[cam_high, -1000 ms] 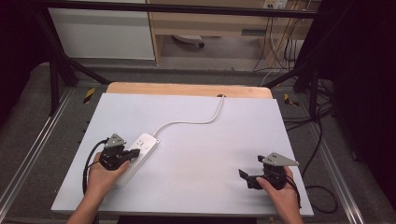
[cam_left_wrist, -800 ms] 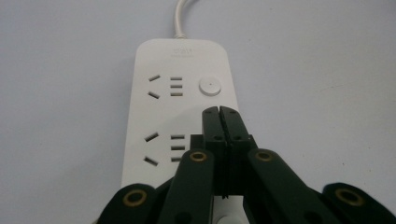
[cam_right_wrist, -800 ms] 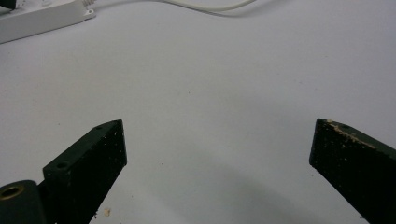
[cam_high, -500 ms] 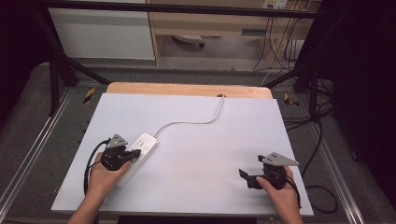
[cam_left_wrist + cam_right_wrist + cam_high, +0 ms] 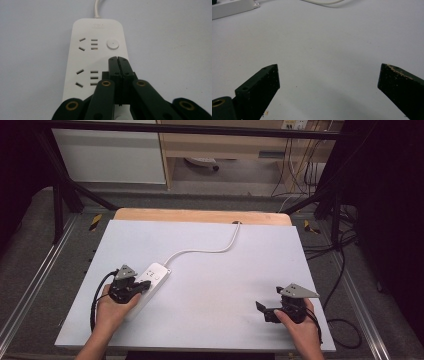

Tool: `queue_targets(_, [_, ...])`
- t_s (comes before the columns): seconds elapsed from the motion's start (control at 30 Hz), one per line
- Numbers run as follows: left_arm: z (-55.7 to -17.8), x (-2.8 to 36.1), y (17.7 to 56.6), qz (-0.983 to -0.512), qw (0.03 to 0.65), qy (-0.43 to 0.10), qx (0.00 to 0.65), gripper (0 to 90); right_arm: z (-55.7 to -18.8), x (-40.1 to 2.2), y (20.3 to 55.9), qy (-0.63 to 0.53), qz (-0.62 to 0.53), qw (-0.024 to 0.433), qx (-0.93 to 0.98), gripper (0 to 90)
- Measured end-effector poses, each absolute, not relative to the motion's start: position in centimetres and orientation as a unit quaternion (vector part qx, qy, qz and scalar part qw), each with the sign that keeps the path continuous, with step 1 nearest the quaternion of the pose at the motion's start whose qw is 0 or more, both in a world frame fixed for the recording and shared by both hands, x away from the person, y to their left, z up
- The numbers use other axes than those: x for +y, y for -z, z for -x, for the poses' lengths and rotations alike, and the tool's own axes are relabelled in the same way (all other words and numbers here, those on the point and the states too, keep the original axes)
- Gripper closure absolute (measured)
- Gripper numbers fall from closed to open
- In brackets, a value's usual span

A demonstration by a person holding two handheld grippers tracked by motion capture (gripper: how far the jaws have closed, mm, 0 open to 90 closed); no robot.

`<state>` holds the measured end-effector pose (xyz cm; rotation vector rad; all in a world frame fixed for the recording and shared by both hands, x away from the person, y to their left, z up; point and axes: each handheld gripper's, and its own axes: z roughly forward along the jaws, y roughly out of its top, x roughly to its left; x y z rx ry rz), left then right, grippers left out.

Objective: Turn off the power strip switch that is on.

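Left gripper (image 5: 117,58): jaws pressed together, empty, tips poised over the white power strip (image 5: 95,60), which lies at the table's (image 5: 220,235) left-front area. Right gripper (image 5: 328,75): jaws spread wide, empty, above bare surface near the front-right edge, well apart from the strip.

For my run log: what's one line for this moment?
left gripper: shut, over power strip | right gripper: open, nothing held | table

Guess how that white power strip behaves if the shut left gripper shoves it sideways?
The power strip lies flat and low, so it would likely slide, not tip. Its smooth casing on the smooth table probably slips easily. The floppy cord may drag and pivot it. The left gripper is shut above it.
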<state>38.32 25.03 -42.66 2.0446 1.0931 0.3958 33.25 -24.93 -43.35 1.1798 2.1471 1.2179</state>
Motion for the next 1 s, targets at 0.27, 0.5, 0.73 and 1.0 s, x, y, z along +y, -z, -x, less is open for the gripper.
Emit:
queue_targets(0.27, [-38.33, 24.99, 42.65, -0.804, 0.384, -0.157, 0.427, 90.0, -33.22, -24.87, 43.35, -0.435, -0.424, 0.201, 0.768, 4.6])
queue_targets(0.5, [-38.37, 25.14, 42.7, -0.803, 0.387, -0.152, 0.426, 90.0, -33.19, -24.84, 43.34, -0.436, -0.423, 0.201, 0.769, 4.6])
queue_targets(0.73, [-38.38, 25.08, 42.68, -0.804, 0.385, -0.154, 0.426, 90.0, -33.24, -24.81, 43.4, -0.434, -0.423, 0.201, 0.77, 4.6])
queue_targets(1.0, [-38.37, 25.1, 42.68, -0.807, 0.383, -0.159, 0.421, 90.0, -33.25, -24.78, 43.43, -0.433, -0.423, 0.199, 0.77, 4.6])
